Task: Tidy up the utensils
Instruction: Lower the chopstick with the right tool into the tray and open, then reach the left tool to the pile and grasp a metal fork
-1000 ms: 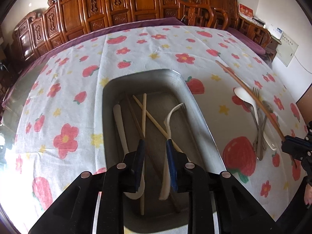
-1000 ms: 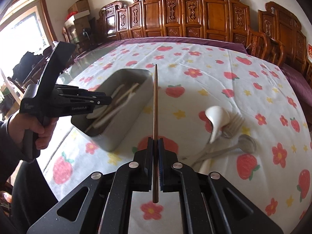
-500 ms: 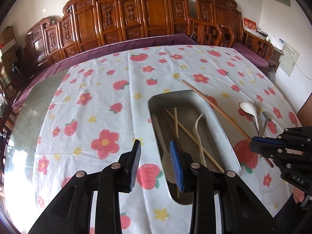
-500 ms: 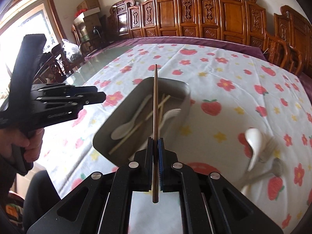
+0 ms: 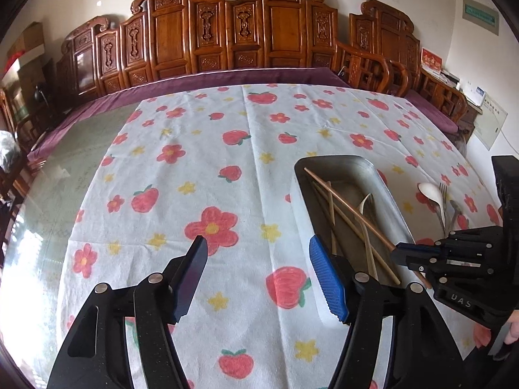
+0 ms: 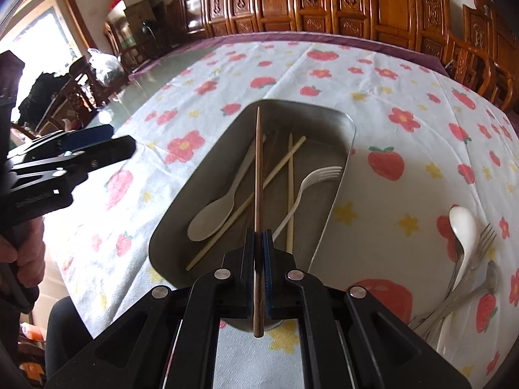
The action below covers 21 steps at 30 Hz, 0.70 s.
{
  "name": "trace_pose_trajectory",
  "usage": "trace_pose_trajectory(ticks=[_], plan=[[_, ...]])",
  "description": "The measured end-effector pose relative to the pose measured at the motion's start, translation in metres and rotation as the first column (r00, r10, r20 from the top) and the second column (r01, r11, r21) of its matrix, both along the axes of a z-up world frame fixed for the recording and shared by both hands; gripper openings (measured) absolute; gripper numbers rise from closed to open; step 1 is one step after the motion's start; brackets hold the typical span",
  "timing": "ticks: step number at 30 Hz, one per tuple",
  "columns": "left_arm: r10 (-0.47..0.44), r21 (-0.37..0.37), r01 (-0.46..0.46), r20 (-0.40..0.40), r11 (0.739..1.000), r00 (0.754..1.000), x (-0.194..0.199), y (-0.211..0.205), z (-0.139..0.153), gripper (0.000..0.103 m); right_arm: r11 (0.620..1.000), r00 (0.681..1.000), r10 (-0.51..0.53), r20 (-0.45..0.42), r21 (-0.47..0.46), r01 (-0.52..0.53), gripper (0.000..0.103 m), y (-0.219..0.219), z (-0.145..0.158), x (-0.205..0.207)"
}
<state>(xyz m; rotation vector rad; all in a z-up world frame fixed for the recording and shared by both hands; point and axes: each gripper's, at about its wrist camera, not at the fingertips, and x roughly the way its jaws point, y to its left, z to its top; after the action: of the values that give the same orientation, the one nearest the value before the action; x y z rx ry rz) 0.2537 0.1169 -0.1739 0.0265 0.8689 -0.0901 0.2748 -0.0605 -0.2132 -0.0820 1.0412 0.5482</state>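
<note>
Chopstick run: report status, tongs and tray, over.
Right tongs shut on dark chopstick, held over tray. Left tongs empty, jaws just opened, off to tray's side. Tray holds spoon, fork, pale chopsticks. Nothing blocking the drop.

Right gripper (image 6: pixel 258 243) is clamping a dark brown chopstick (image 6: pixel 258 168), pointing it lengthwise over the metal tray (image 6: pixel 337 191). Inside the tray are lying a white spoon (image 6: pixel 215 212), pale chopsticks (image 6: pixel 289 175), and a white fork (image 6: pixel 305 188). Left gripper (image 6: pixel 107 142) is hovering left of the tray, nothing between its jaws.

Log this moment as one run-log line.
left gripper: open, empty | right gripper: shut on brown chopstick over metal tray | spoons, forks outside tray
</note>
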Motion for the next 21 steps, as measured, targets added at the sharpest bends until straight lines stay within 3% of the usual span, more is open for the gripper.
trace_pose_trajectory(ticks=[6,12,17,21], plan=[[0.004,-0.023,-0.004,0.009,1.0,1.0,-0.003,0.003,-0.001,0.063,1.0,1.0,-0.001,-0.018,0.02,0.001,0.006,0.005,-0.005,0.005],[0.002,-0.022,-0.002,0.005,1.0,1.0,-0.003,0.002,-0.001,0.063,0.995,0.999,-0.001,-0.042,0.096,0.005,0.009,0.008,-0.009,0.008],[-0.016,-0.016,0.016,0.013,1.0,1.0,-0.006,-0.007,0.004,0.063,0.995,1.0,0.014,0.008,0.103,-0.015,0.009,0.006,0.0,0.001],[-0.035,-0.026,0.036,0.028,0.999,0.999,-0.009,-0.018,0.012,0.063,0.994,0.997,-0.006,0.076,0.112,-0.003,0.009,-0.018,0.017,-0.009]])
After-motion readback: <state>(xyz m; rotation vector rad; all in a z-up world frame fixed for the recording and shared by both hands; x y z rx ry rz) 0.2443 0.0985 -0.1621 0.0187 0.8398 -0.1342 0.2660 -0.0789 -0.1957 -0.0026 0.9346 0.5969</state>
